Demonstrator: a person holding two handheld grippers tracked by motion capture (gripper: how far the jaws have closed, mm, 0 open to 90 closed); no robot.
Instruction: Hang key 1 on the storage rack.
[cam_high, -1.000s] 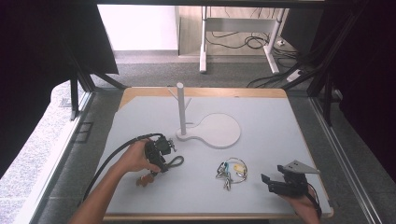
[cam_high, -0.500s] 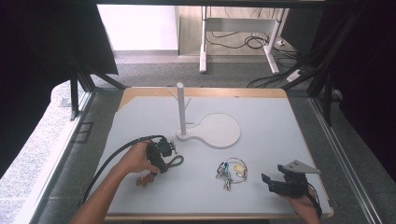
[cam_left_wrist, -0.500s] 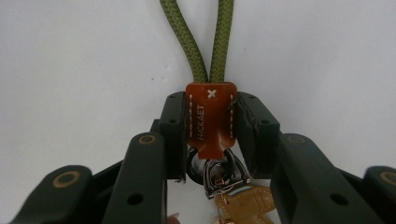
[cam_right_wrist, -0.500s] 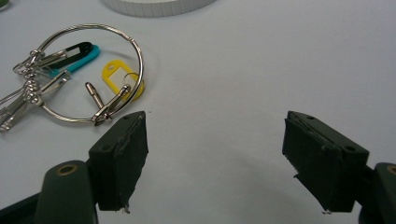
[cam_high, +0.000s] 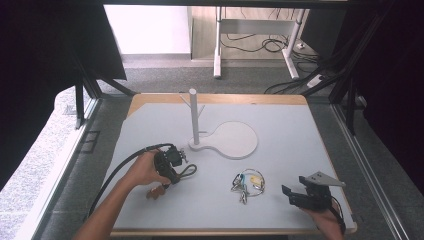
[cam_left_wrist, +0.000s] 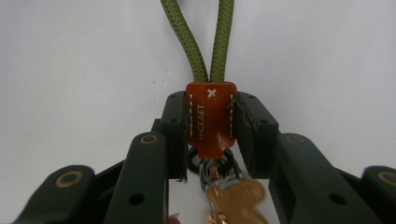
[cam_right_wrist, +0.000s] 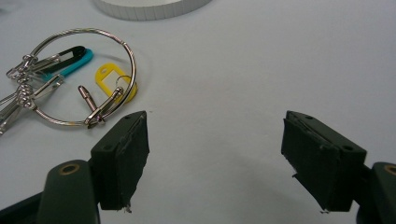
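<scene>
Leather tab (cam_left_wrist: 211, 116) of the green-corded keychain is sitting clamped between our left gripper (cam_high: 172, 161) jaws at lower left of the high frame, cord loop (cam_left_wrist: 209, 37) running straight ahead along the jaw line; we are judging the peg stand (cam_high: 194, 117) up and right of it as the likely goal; our right gripper (cam_right_wrist: 233, 154) is waiting at lower right, jaws wide apart, the key ring (cam_right_wrist: 79, 77) just beyond its left jaw.

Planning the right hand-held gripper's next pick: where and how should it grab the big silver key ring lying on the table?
Grip the big silver key ring on its bare upper arc, away from the yellow tag and teal tag. It lies flat, so probably come from above, with the open right hand-held gripper straddling the wire.
</scene>
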